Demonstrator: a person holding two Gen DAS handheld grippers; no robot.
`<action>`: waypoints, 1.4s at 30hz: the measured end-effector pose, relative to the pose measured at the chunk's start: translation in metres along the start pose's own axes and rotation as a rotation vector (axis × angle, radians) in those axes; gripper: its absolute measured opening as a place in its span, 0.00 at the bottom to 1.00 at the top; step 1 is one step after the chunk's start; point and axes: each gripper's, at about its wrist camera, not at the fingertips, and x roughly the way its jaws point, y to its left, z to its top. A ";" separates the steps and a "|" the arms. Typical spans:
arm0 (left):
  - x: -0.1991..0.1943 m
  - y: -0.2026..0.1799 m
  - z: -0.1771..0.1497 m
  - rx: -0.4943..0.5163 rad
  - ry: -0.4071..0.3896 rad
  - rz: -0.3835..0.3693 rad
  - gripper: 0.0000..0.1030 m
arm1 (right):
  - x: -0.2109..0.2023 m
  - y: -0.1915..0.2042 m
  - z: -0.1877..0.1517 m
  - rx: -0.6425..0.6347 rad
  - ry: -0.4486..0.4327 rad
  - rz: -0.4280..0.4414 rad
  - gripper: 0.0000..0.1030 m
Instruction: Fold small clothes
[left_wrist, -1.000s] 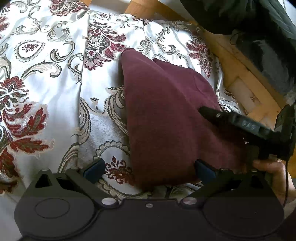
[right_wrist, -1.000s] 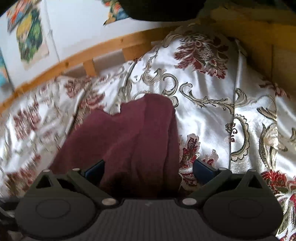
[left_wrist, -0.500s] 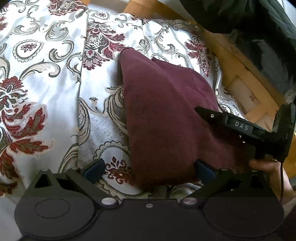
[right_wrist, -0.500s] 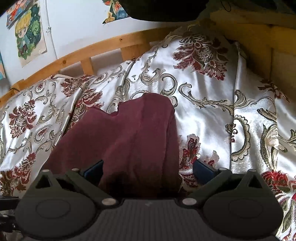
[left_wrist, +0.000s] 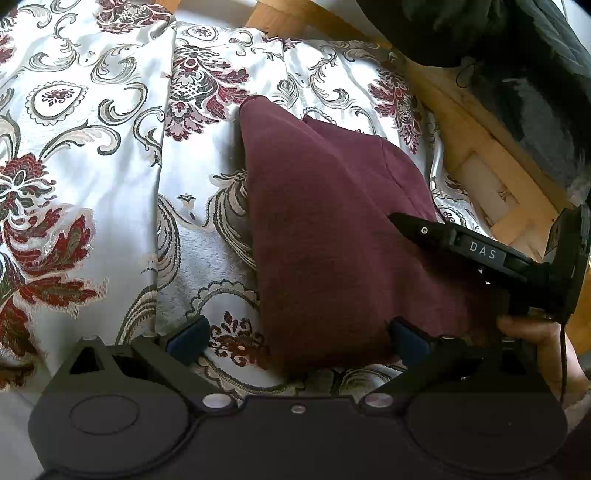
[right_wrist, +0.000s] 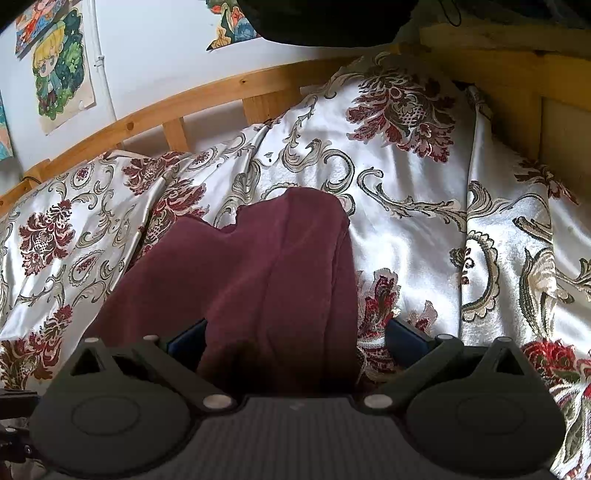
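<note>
Maroon knit garment (left_wrist: 332, 236), partly folded, lies on the floral satin bedspread (left_wrist: 92, 166). Left tool (left_wrist: 295, 332) and right tool (right_wrist: 295, 332) both gape wide at its near edge, gripping nothing, probably positioned to pinch it.

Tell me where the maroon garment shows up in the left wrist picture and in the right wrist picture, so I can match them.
Left wrist view: the maroon garment fills the centre and right, running down to the near edge between the open fingers.
Right wrist view: the maroon garment sits centre-left, reaching down between the open fingers.
Shared landmark: the floral bedspread under it, edged by the wooden bed frame.
</note>
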 end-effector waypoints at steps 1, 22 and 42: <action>0.000 0.000 0.000 0.000 -0.001 0.000 0.99 | -0.001 -0.001 0.001 0.013 -0.007 0.005 0.99; -0.001 -0.001 0.000 0.004 0.000 0.000 0.99 | -0.002 -0.012 0.006 0.125 -0.073 0.057 0.79; 0.028 0.009 0.052 -0.084 0.026 0.002 0.99 | 0.009 -0.030 -0.001 0.274 -0.014 0.123 0.70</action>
